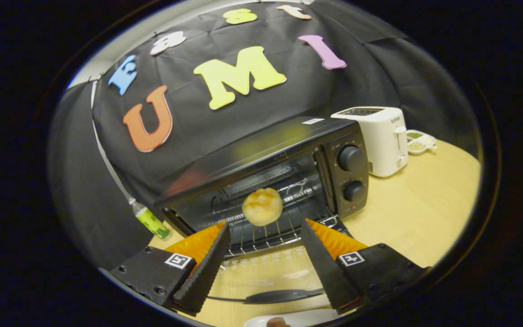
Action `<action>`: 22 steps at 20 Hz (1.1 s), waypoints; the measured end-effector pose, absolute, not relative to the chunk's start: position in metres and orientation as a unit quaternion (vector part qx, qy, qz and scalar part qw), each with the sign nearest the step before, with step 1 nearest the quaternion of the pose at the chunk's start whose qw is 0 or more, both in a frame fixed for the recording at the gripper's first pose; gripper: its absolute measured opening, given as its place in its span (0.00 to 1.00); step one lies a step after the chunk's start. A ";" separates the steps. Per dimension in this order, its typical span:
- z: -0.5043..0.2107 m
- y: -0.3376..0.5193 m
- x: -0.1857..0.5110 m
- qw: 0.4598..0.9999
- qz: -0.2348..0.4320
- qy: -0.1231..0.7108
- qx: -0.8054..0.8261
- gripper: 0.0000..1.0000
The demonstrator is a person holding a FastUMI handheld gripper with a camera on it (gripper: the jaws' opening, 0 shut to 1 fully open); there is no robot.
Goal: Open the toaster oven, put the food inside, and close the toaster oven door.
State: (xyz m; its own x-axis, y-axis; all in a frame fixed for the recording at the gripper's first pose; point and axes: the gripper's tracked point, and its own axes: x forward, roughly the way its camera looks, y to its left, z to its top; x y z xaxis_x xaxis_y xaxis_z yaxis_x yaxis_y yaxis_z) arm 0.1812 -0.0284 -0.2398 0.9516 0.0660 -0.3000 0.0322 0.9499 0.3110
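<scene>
The black toaster oven (284,163) stands on the wooden table with its glass door (266,272) folded down flat toward me, the door handle (266,297) nearest to me. A round, light-brown bun (262,206) rests on the wire rack (270,236) just inside the oven's mouth. My gripper (265,225) is open above the lowered door. Its two fingers stand wide apart with nothing between them, and the bun sits just beyond their tips.
A white pop-up toaster (379,136) stands to the right of the oven, with a small white dish (418,141) behind it. A bottle with a green label (150,220) lies left of the oven. A white plate edge (298,318) with a brown piece of food (278,322) sits below the door handle.
</scene>
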 end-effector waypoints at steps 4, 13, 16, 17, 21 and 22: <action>-0.265 -0.019 0.149 0.967 0.034 0.216 0.132 1.00; -0.318 0.004 0.099 0.951 0.039 0.307 0.008 1.00; -0.330 0.021 0.089 0.942 0.052 0.330 0.012 1.00; -0.333 0.021 0.090 0.943 0.044 0.329 0.015 1.00; -0.345 0.018 0.101 0.944 0.013 0.329 0.024 1.00; -0.344 0.017 0.105 0.946 0.009 0.323 0.029 1.00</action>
State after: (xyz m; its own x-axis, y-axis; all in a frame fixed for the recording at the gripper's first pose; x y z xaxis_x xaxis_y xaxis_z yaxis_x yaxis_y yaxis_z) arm 0.1051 0.0168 -0.3439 0.7915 0.0351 -0.6101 0.0027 0.9981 0.0609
